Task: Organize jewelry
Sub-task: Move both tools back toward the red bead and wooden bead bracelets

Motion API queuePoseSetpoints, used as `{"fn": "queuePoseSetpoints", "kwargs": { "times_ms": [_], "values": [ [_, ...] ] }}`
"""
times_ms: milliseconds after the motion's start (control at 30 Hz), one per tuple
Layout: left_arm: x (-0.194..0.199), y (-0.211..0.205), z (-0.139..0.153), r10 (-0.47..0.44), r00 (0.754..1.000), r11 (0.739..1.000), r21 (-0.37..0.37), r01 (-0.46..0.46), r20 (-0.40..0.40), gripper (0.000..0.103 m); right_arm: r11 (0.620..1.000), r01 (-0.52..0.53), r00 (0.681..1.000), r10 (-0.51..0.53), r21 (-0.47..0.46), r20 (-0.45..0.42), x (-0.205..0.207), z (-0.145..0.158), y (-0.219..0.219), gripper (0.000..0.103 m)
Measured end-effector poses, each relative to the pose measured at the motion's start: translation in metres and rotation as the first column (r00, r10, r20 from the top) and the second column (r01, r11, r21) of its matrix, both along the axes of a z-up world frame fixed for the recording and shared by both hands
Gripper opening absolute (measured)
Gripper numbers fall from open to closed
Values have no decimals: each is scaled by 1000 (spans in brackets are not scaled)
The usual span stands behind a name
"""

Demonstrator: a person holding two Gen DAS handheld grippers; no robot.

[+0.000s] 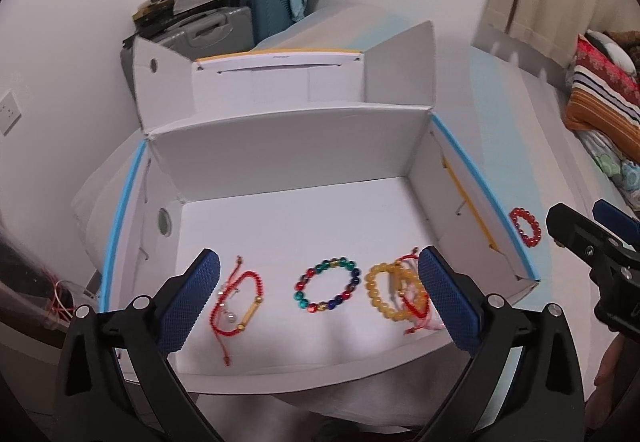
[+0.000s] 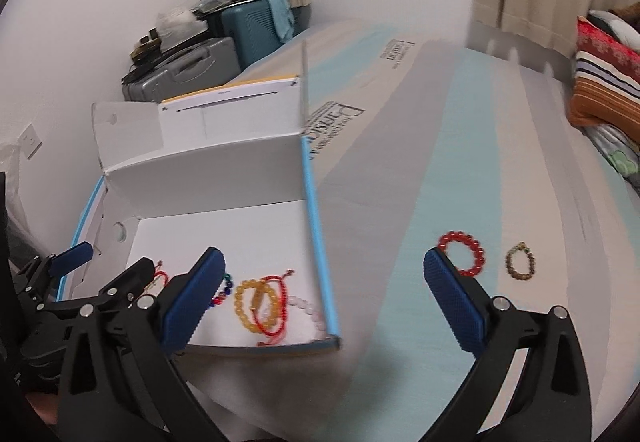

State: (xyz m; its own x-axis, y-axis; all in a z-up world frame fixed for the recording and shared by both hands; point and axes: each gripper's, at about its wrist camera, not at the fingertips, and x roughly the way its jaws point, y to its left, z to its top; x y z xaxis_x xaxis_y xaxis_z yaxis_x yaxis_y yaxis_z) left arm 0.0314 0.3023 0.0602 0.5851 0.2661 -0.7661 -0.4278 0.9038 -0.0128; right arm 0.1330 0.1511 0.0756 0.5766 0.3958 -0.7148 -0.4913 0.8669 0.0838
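An open white box (image 1: 280, 146) with blue edges sits on the bed. Inside lie a red string bracelet with a gold tube (image 1: 240, 300), a multicoloured bead bracelet (image 1: 328, 284) and yellow bead bracelets tangled with red cord (image 1: 398, 290). My left gripper (image 1: 320, 278) is open and empty above the box's near edge. My right gripper (image 2: 324, 270) is open and empty over the box's right wall (image 2: 318, 242). A red bead bracelet (image 2: 461, 259) and a brown bead bracelet (image 2: 520, 261) lie on the mattress outside the box. A pale pink bracelet (image 2: 310, 312) lies in the box corner.
The striped mattress (image 2: 420, 162) stretches away to the right. Folded blankets and pillows (image 2: 600, 82) are stacked at far right. Suitcases with clutter (image 1: 224, 22) stand against the wall behind the box. The box lid (image 1: 280, 82) stands open at the back.
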Motion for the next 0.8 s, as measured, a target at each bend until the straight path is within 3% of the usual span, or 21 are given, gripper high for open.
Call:
{"fn": "queuePoseSetpoints", "kwargs": {
  "times_ms": [400, 800],
  "values": [
    [35, -56, 2, -96, 995, 995, -3, 96, 11, 97, 996, 87, 996, -87, -4, 15, 26, 4, -68, 96],
    [95, -134, -16, -224, 975, 975, -3, 224, -11, 97, 968, 250, 968, -250, -26, -6, 81, -8, -175, 96]
  ]
}}
